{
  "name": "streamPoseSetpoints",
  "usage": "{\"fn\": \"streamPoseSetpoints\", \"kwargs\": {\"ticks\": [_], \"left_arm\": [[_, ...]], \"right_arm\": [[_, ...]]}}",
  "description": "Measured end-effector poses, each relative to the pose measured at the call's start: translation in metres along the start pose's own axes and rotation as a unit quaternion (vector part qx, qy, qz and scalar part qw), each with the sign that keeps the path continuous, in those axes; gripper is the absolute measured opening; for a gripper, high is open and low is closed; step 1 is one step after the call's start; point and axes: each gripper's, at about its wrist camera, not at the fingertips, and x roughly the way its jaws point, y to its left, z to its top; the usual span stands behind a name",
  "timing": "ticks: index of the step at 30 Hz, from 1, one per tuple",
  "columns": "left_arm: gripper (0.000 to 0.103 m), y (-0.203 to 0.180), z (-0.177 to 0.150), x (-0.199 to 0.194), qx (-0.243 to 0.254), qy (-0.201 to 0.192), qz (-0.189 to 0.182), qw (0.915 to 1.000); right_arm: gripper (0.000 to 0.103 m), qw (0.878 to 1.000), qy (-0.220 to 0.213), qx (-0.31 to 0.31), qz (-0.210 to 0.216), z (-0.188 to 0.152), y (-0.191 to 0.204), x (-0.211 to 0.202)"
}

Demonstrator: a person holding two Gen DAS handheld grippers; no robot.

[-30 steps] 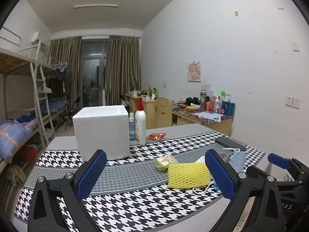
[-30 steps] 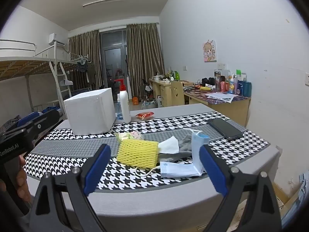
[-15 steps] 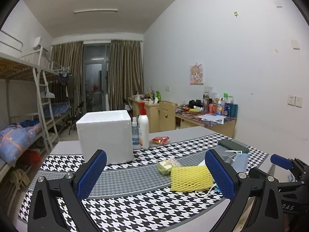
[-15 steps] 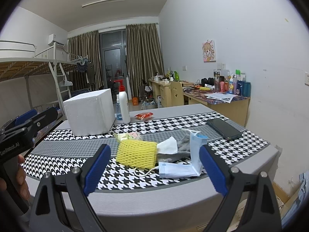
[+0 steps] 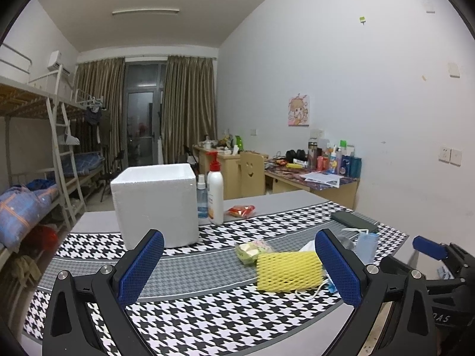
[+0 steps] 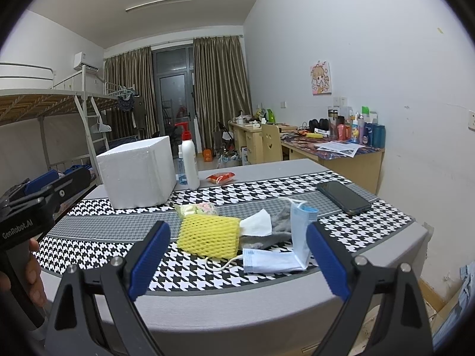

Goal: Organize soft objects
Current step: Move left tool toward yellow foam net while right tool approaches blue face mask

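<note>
A pile of soft things lies on the houndstooth cloth: a yellow foam net [image 6: 209,233] [image 5: 288,270], a small green-and-pink packet [image 6: 197,208] [image 5: 252,249], a white tissue [image 6: 257,222], a grey cloth [image 6: 280,218] and a blue face mask [image 6: 292,244] [image 5: 366,244]. A white foam box [image 6: 138,173] [image 5: 156,203] stands behind to the left. My left gripper [image 5: 239,270] is open and empty above the near table edge. My right gripper [image 6: 237,256] is open and empty in front of the pile.
A white pump bottle [image 6: 190,160], a small spray bottle [image 5: 202,197] and a red snack packet [image 6: 221,177] stand behind the pile. A black phone [image 6: 343,197] lies at the right. The left gripper shows at the right wrist view's left edge [image 6: 41,195]. Bunk beds left, desks behind.
The left gripper has tilted up and shifted slightly, so the table sits lower in its view. The right gripper has barely moved. Nothing on the table has moved.
</note>
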Motion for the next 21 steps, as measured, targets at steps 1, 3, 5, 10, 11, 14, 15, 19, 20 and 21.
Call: {"fn": "streamPoseSetpoints", "kwargs": {"ticks": [1,3,5,10,11,14,15,19,20,21], "left_arm": [[0.102,0.000,0.000,0.000,0.000,-0.001,-0.003,1.0000],[0.102,-0.001,0.000,0.000,0.003,-0.003,-0.004,1.0000],[0.102,-0.004,-0.001,0.001,0.008,-0.001,-0.005,1.0000],[0.102,-0.006,-0.001,0.003,0.012,0.002,0.000,0.9999],[0.102,-0.006,-0.001,0.005,0.012,0.004,0.004,0.9999],[0.102,-0.006,-0.002,0.008,0.009,0.011,0.002,0.9999],[0.102,-0.006,-0.002,0.009,0.008,0.012,0.002,0.9999],[0.102,-0.007,-0.003,0.013,0.010,0.015,0.000,0.9998],[0.102,-0.008,-0.004,0.014,0.010,0.016,-0.003,0.9998],[0.102,-0.008,-0.004,0.016,0.011,0.019,-0.004,0.9998]], "right_arm": [[0.095,1.000,0.000,0.000,0.000,0.000,0.000,0.001],[0.095,1.000,0.001,-0.001,0.000,0.000,0.000,0.001],[0.095,1.000,0.002,0.000,0.001,0.001,0.000,0.002],[0.095,1.000,0.004,0.000,0.000,0.001,-0.001,0.003],[0.095,1.000,0.005,0.001,0.000,0.001,-0.001,0.003],[0.095,1.000,0.006,0.001,0.000,0.001,-0.002,0.005],[0.095,1.000,0.007,0.001,0.000,0.001,-0.003,0.005],[0.095,1.000,0.010,0.001,-0.001,0.000,-0.003,0.008],[0.095,1.000,0.010,0.001,-0.001,0.000,-0.003,0.009],[0.095,1.000,0.011,0.000,-0.001,0.000,-0.004,0.010]]}}
